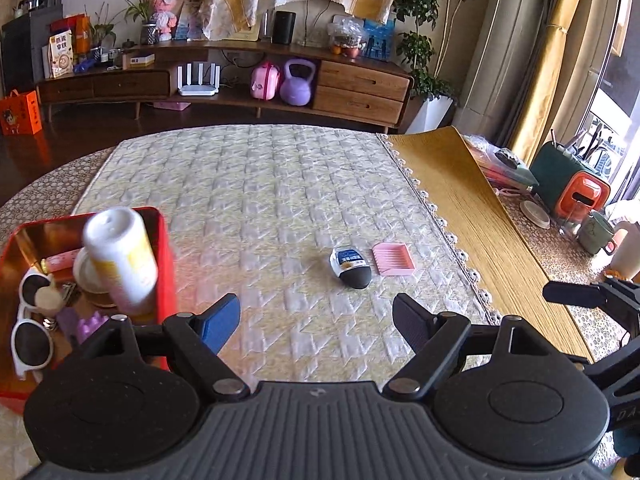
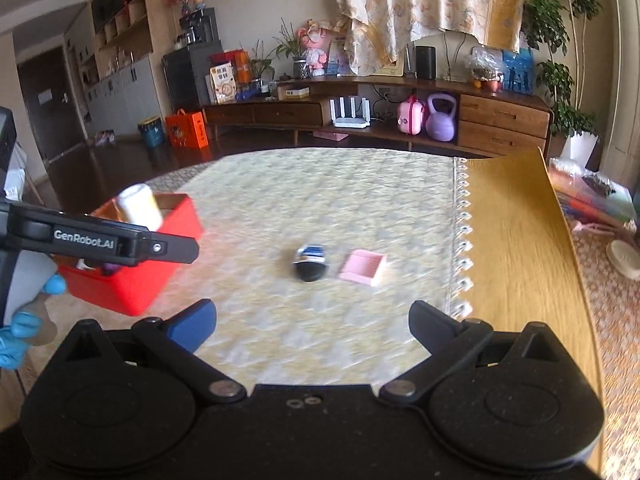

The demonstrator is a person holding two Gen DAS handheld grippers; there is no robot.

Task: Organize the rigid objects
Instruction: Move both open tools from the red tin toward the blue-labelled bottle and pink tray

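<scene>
Reading progress left to right: the red box [image 1: 164, 264] at nine o'clock holds the white bottle [image 1: 120, 256] and sunglasses [image 1: 32, 320]. I judge two items left: black-and-blue container [image 1: 351, 267] and pink tray [image 1: 393, 259], centre counter [image 1: 260, 184]. Left tool [image 1: 316, 320] and right tool [image 2: 312, 324] stand wide, empty.

— What sort of place is this, then?

— A family living room. Straight ahead of the tongs, past the quilted tablecloth [image 1: 256, 200], runs a long wooden sideboard [image 1: 360, 84] with drawers.

— What's on it?

— Household odds and ends: a white router [image 2: 351, 114], a pink toy case [image 1: 265, 80] beside a purple kettlebell [image 1: 297, 82], a doll [image 2: 316, 50], a speaker [image 1: 283, 27], potted plants.

— Anything else homely?

— Floral curtains [image 2: 420, 4] hang above it, and a leafy houseplant [image 1: 424, 40] stands in a white pot off to the tongs' right. Far right, mugs [image 1: 596, 232] and a pen holder [image 1: 560, 168] sit by a sunny window
</scene>
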